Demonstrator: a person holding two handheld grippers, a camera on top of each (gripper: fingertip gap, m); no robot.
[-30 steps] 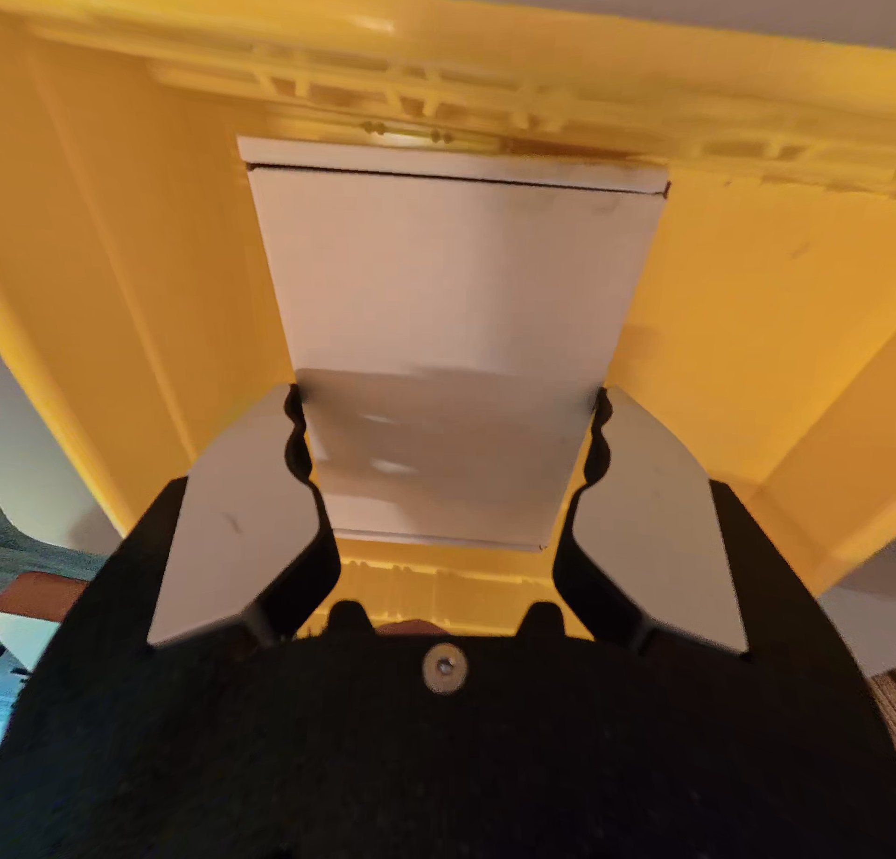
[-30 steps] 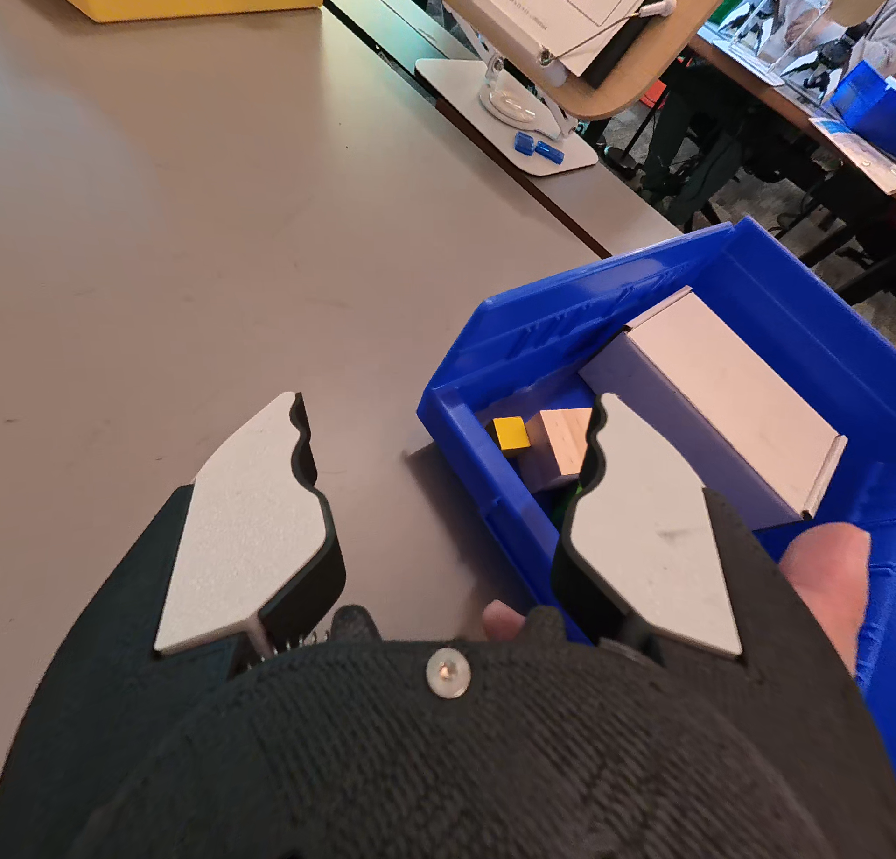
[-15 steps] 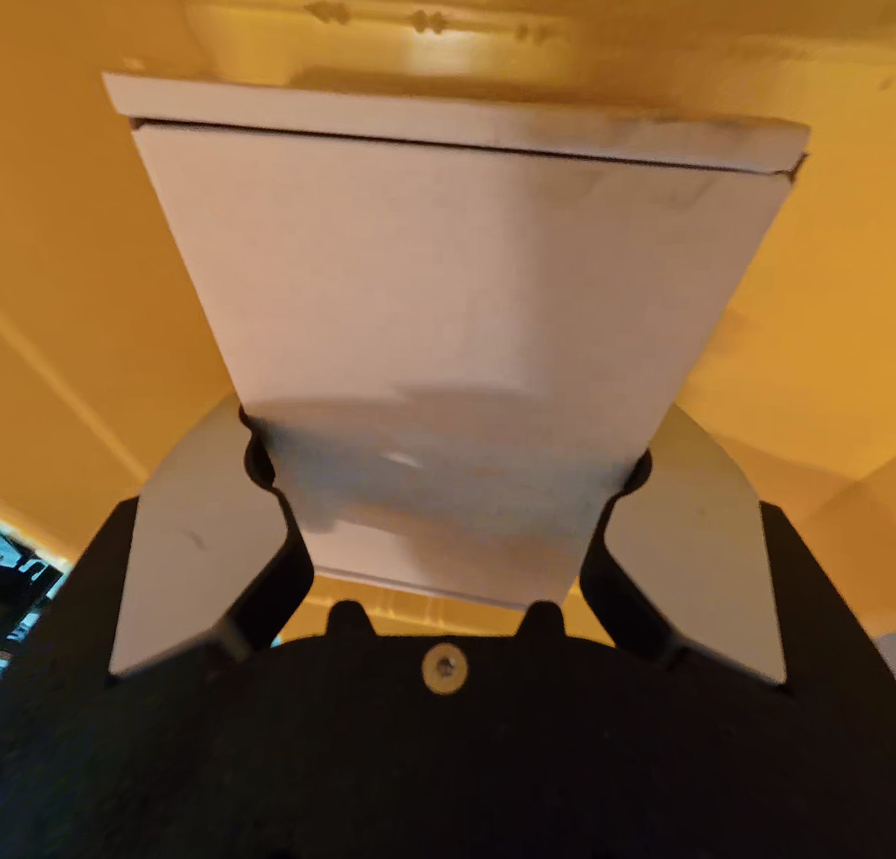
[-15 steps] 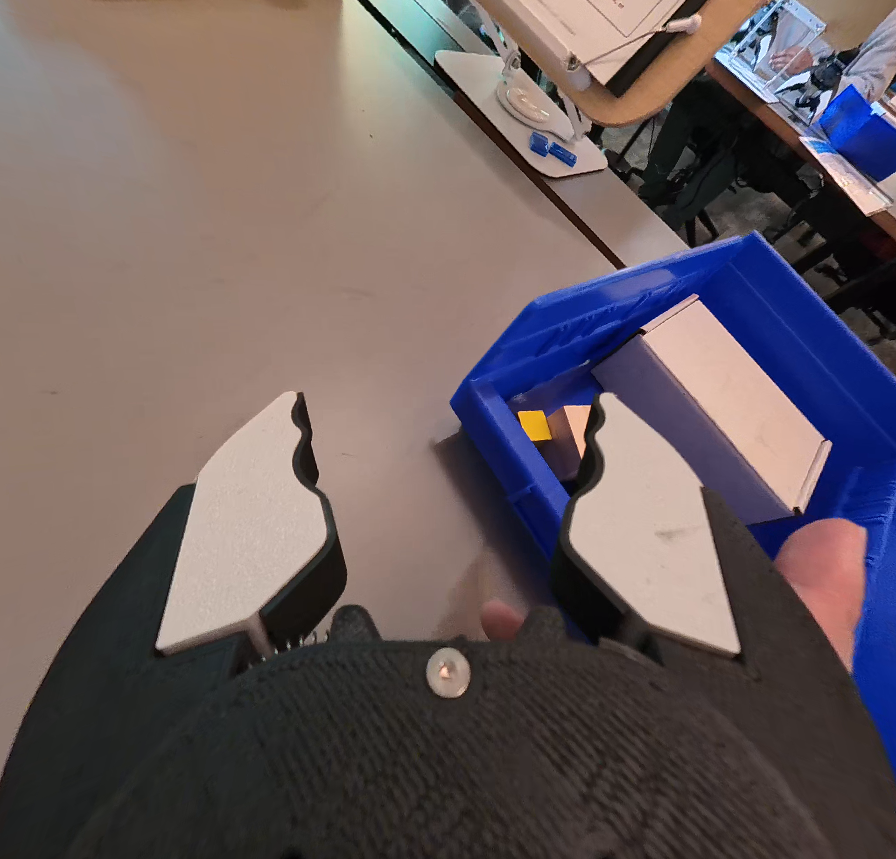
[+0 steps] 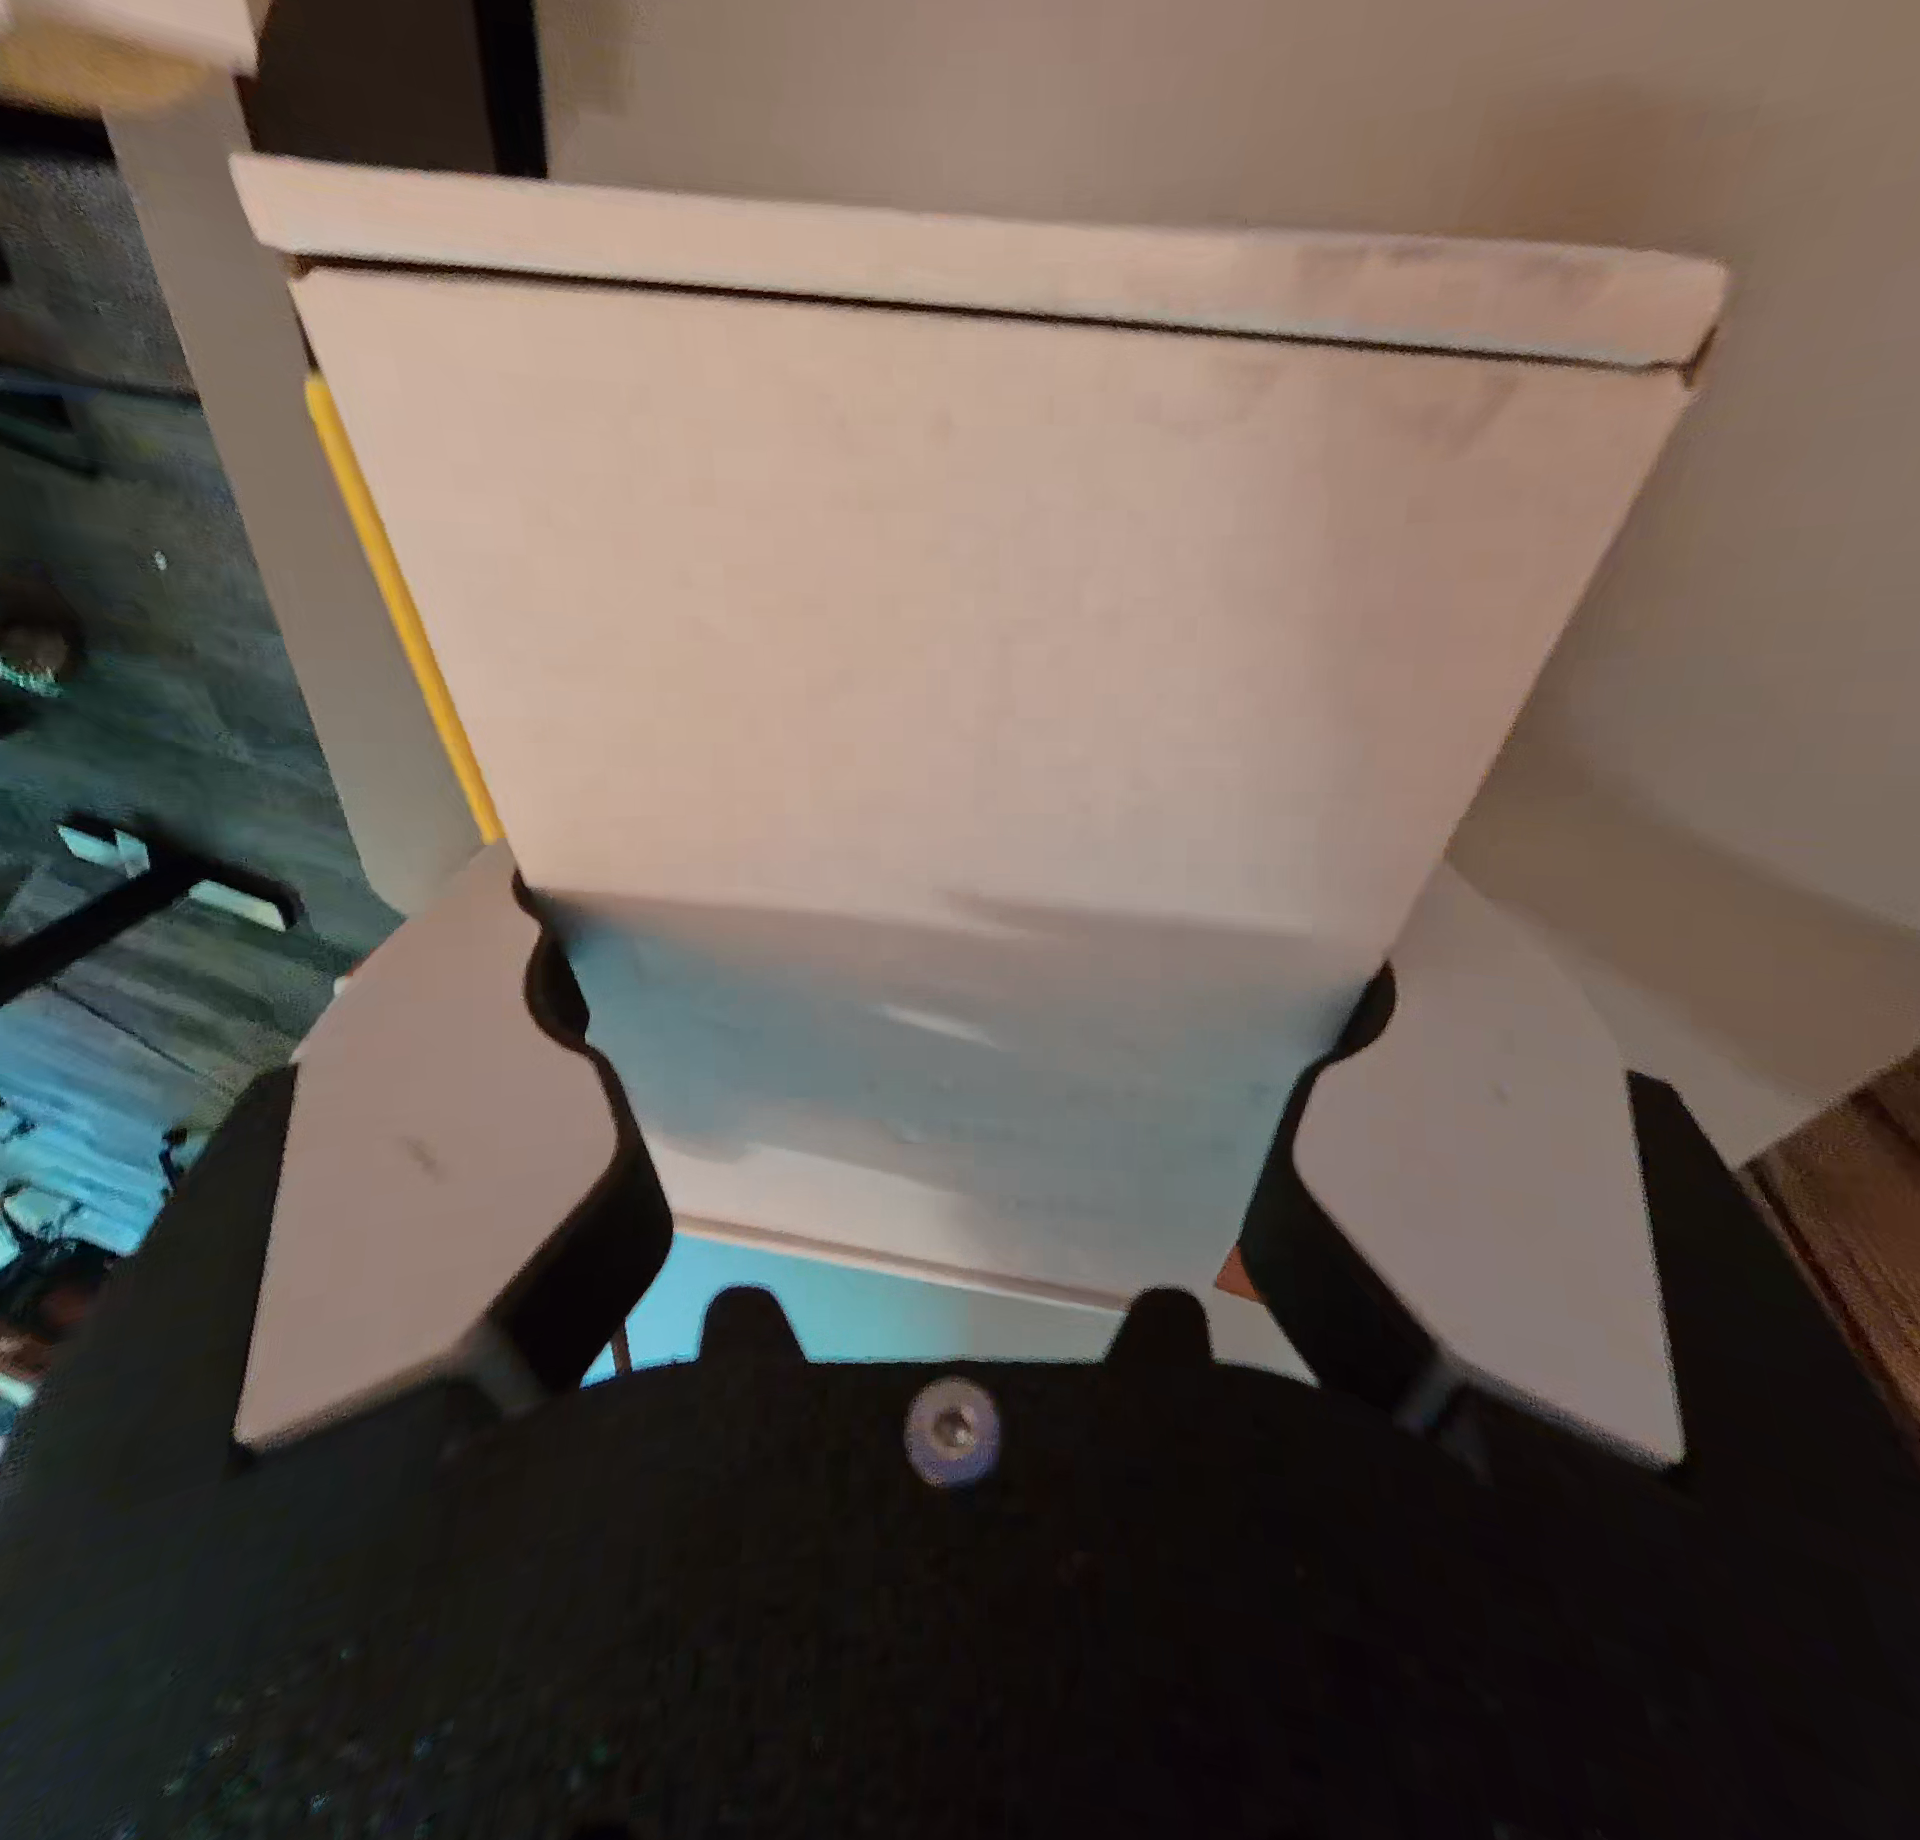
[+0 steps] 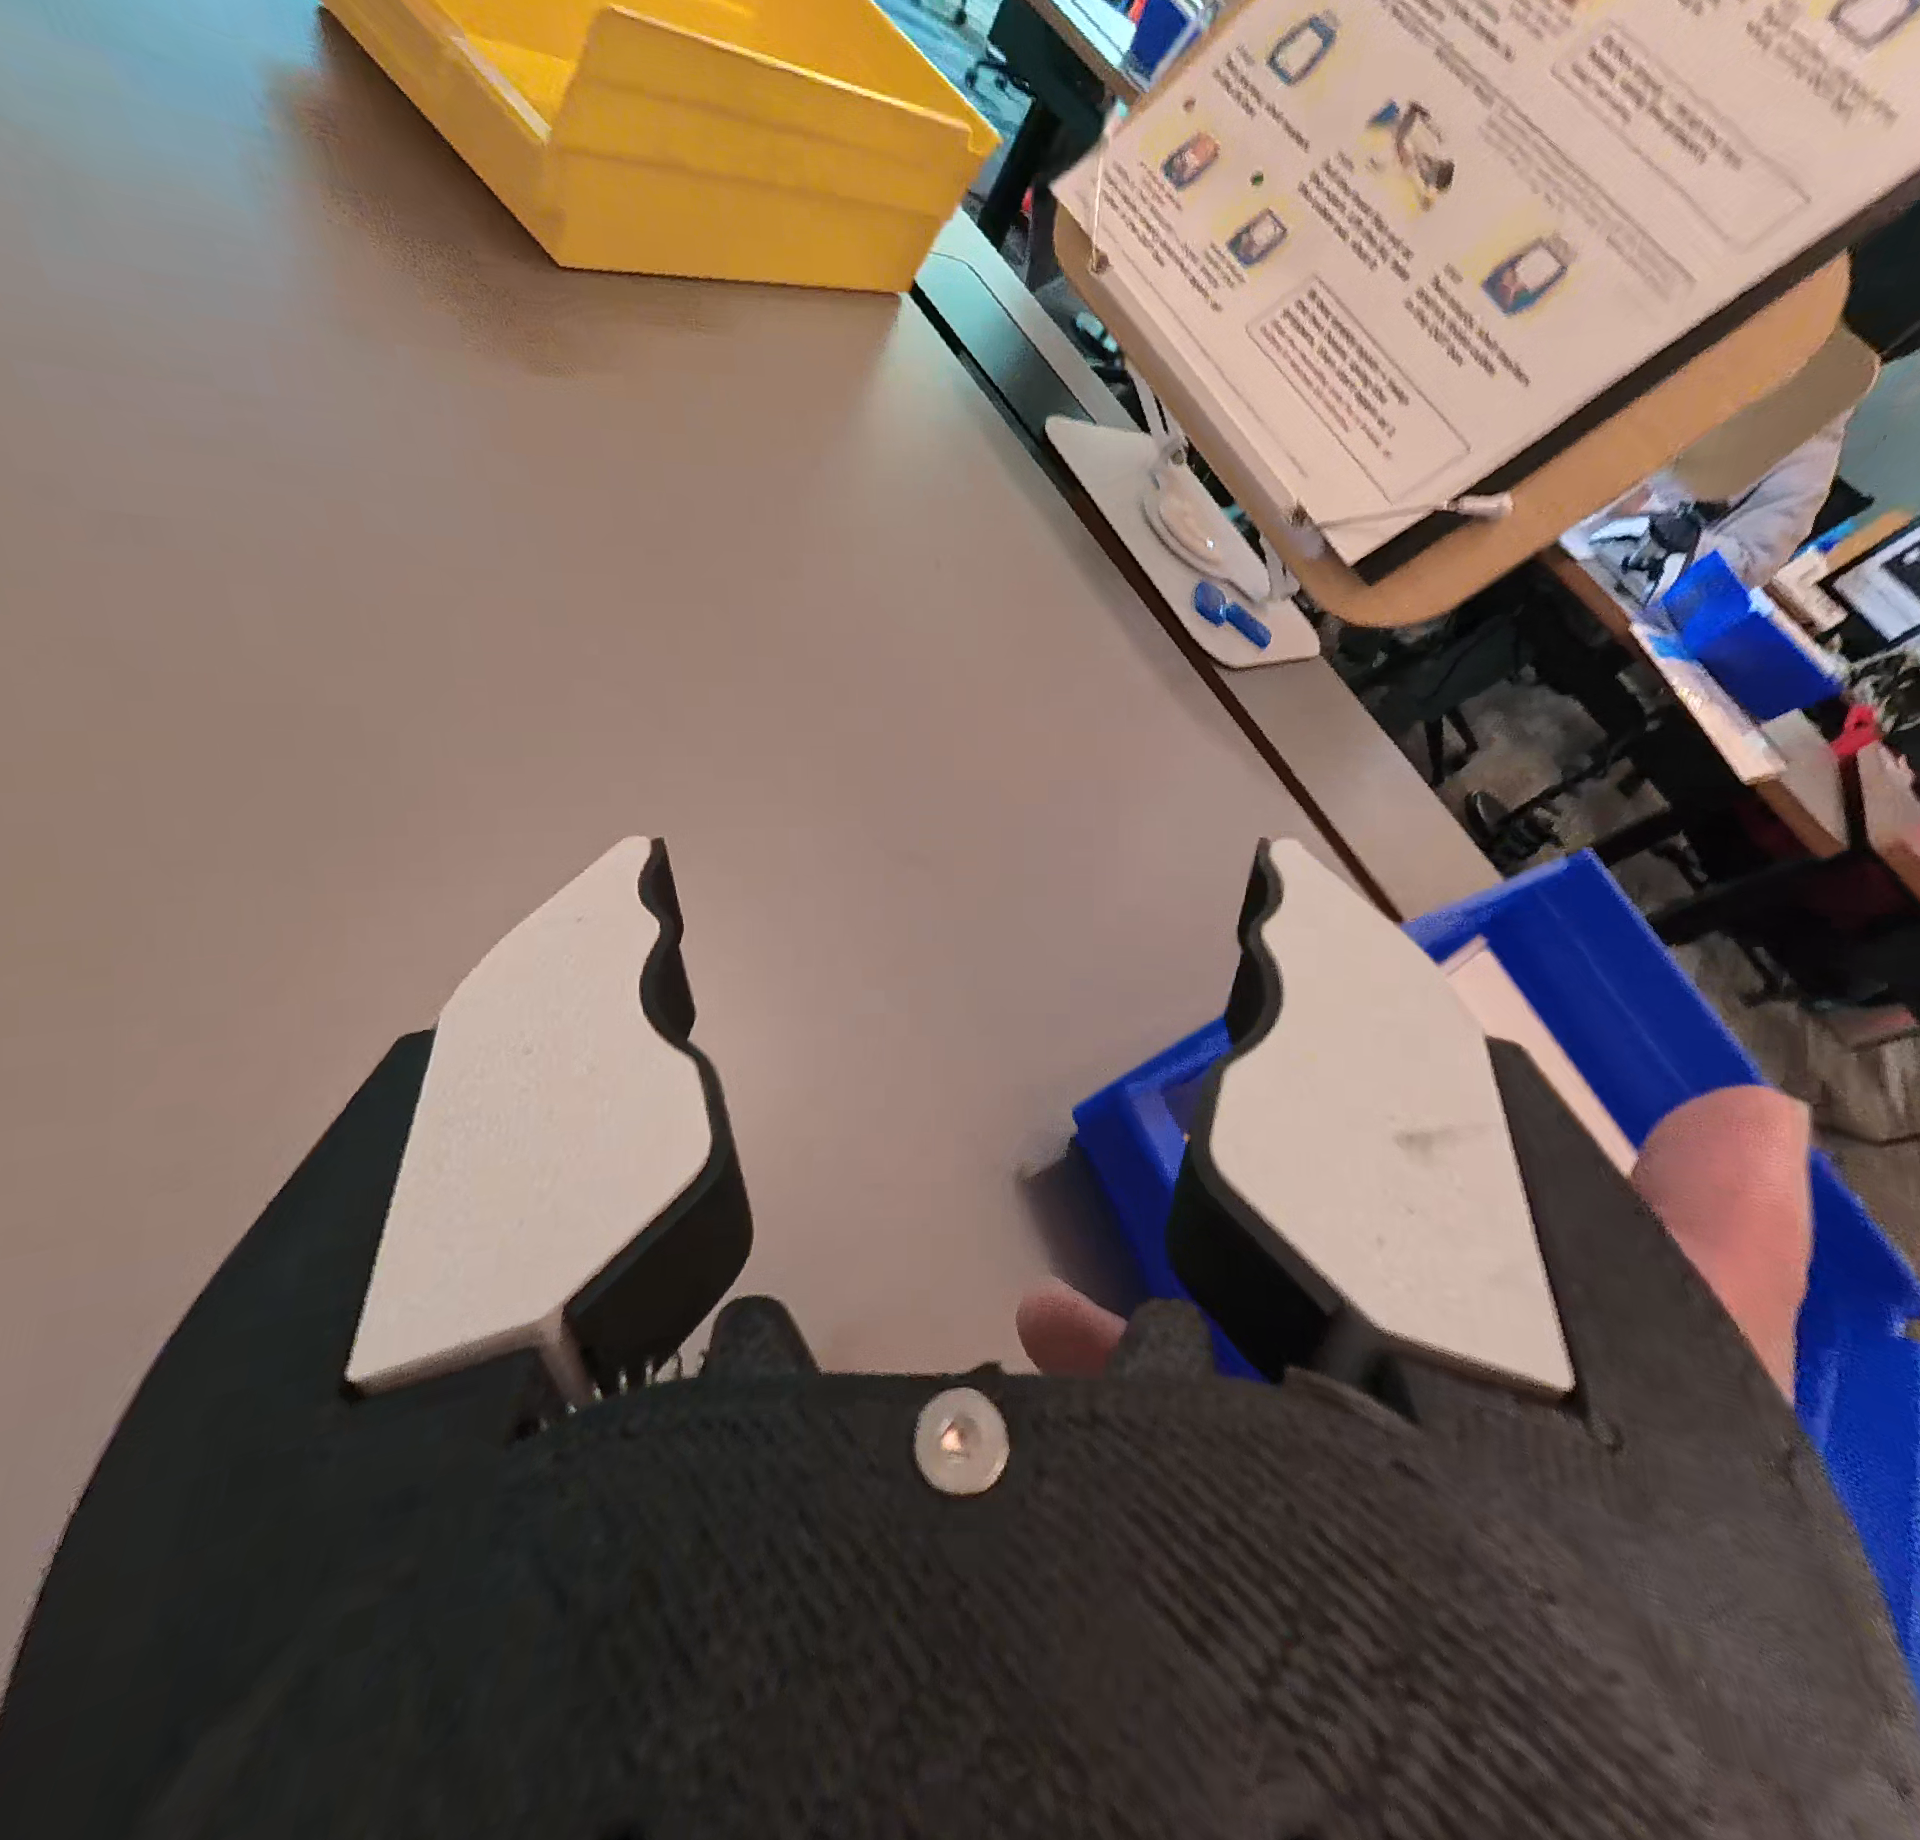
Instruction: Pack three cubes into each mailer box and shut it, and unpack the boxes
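My left gripper point(image 5: 956, 938) is shut on a closed white mailer box point(image 5: 935, 595), gripping its near end by both sides and holding it over the grey table point(image 5: 1351, 76). A sliver of the yellow bin point(image 5: 395, 606) shows past the box's left edge. My right gripper point(image 6: 958, 855) is open and empty, low over the table point(image 6: 520, 543). Just to its right is the blue bin point(image 6: 1579, 959), with a second white mailer box point(image 6: 1496, 990) partly visible inside. No cubes are in view.
The yellow bin point(image 6: 727, 159) stands at the table's far left. A document stand point(image 6: 1455, 284) with a printed sheet sits beyond the table's right edge. The bare table stretches between the two bins. A hand point(image 6: 1725, 1208) holds the right gripper.
The left gripper has lifted the mailer box out of the yellow bin and over the table. The right gripper has tilted up and away from the blue bin, so the cubes have left its view.
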